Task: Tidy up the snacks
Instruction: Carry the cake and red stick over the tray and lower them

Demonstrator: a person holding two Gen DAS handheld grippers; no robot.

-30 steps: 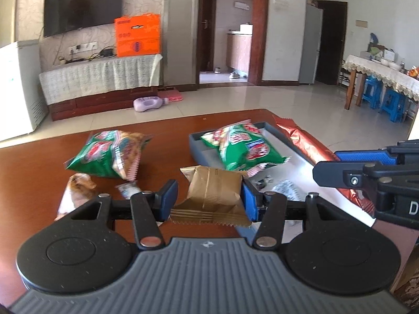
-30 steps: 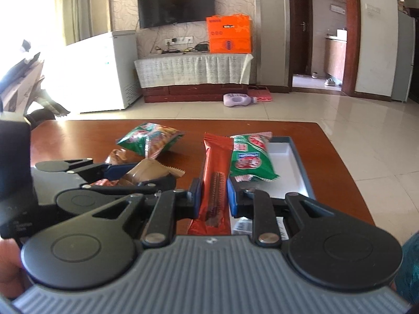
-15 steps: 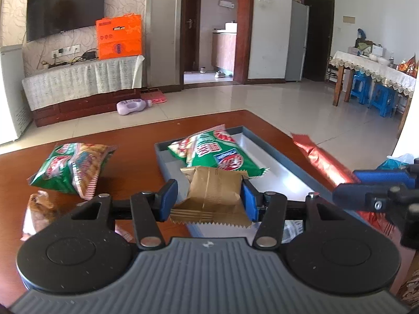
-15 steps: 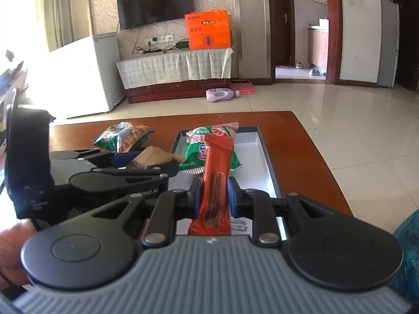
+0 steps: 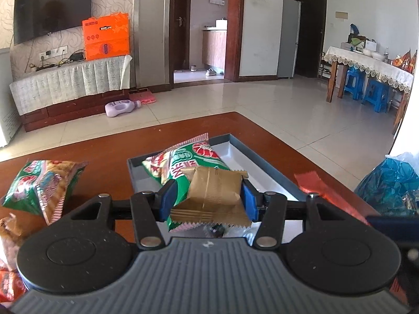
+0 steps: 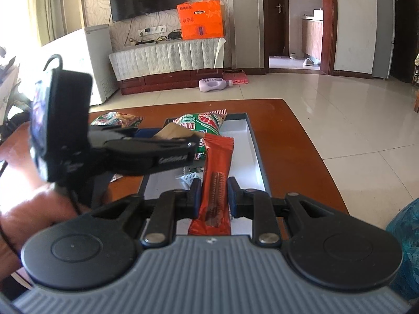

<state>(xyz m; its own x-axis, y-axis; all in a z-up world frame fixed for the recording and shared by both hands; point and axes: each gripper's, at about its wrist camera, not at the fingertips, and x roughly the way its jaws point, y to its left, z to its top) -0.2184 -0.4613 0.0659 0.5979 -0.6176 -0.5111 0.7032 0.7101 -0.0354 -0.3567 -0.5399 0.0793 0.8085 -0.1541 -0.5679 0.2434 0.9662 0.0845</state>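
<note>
Pointing a little downward over the gray tray point(image 5: 264, 167), the left gripper point(image 5: 207, 198) squeezes one gold snack packet point(image 5: 213, 193) and the right gripper point(image 6: 214, 196) pinches one red snack bar point(image 6: 216, 180), while two green snack bags point(image 5: 188, 162) lie nearby, one inside the tray and one on the brown table point(image 5: 110, 146).

A gold-brown packet point(image 5: 213, 196) is held above the tray's point(image 5: 267, 167) near end; a red bar wrapper point(image 6: 216, 180) is held upright over it; a green snack bag point(image 5: 188, 161) lies in the tray's far end; another green bag point(image 5: 39, 185) lies on the desk point(image 5: 110, 154) left of the tray.
</note>
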